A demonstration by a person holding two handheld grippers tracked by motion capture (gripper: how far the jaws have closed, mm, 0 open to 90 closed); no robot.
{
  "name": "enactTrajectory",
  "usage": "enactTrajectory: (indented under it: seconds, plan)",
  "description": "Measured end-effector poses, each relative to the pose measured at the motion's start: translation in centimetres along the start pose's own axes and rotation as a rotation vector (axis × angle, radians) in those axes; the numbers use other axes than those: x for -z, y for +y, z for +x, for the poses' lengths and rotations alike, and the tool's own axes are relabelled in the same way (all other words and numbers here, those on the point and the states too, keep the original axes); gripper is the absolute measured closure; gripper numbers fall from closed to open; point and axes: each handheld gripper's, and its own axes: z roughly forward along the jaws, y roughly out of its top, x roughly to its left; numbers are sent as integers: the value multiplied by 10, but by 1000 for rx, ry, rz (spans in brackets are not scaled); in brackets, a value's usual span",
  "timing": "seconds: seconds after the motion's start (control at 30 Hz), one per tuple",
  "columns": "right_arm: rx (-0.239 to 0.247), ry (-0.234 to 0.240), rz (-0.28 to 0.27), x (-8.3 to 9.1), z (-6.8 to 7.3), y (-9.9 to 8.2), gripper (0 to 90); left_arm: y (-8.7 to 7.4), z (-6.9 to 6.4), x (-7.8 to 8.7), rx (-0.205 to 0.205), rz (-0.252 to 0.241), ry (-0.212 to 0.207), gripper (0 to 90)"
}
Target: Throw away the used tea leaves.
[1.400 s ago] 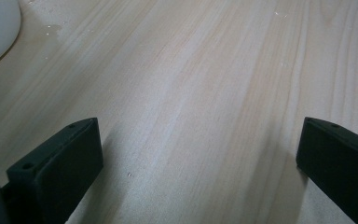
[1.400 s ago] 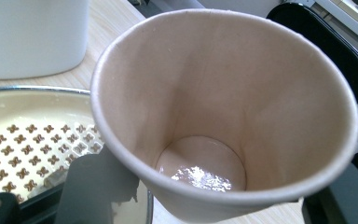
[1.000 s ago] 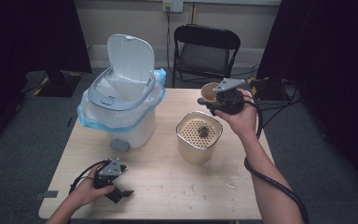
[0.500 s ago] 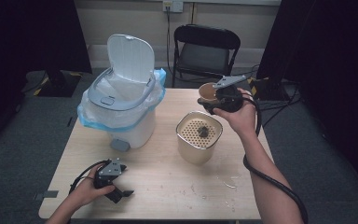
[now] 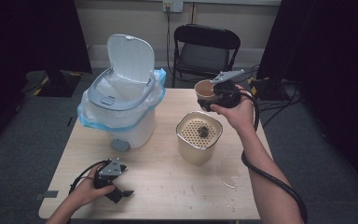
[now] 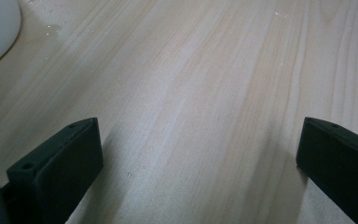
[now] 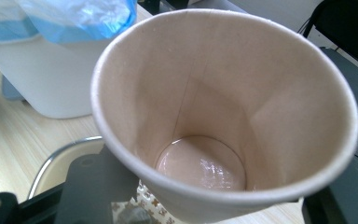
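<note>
A tan paper cup point(image 5: 204, 90) hangs over the table's far right, just beyond a cream canister point(image 5: 198, 151) with a perforated top. My right gripper point(image 5: 208, 99) is shut on the cup. In the right gripper view the paper cup point(image 7: 223, 107) shows a wet, nearly empty bottom, and the canister's rim point(image 7: 58, 156) lies below it. A small dark lump point(image 5: 203, 132) rests on the perforated top. My left gripper point(image 5: 118, 192) rests on the wooden table point(image 5: 168, 186) near its front left edge, and in its own view the left gripper point(image 6: 198, 158) is open over bare wood.
A white pedal bin point(image 5: 121, 112) with a blue liner and raised lid stands at the back left. A wet patch point(image 5: 228, 179) lies on the table right of the canister. A black folding chair point(image 5: 205, 49) is behind the table.
The right hand has rolled at the wrist, so its grey plate now stands on edge; the cup stays about where it was. The left gripper has not moved.
</note>
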Motion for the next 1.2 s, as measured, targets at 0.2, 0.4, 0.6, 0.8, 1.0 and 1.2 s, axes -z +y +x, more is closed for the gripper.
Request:
enactTrajectory:
  seconds: [0.2, 0.4, 0.6, 0.8, 1.0, 1.2]
  plan:
    - [15, 3, 8, -1, 2, 6, 398, 0, 0, 0, 0, -1, -1, 0]
    - [12, 19, -3, 0, 3, 14, 398, 0, 0, 0, 0, -1, 0, 0]
    - [16, 28, -6, 0, 5, 20, 398, 0, 0, 0, 0, -2, 1, 0]
    - [11, 44, -11, 0, 6, 27, 398, 0, 0, 0, 2, -4, 0, 0]
    - [25, 56, -20, 0, 8, 38, 398, 0, 0, 0, 2, -2, -1, 0]
    - [25, 62, -17, -2, 11, 44, 398, 0, 0, -1, 3, -8, 1, 0]
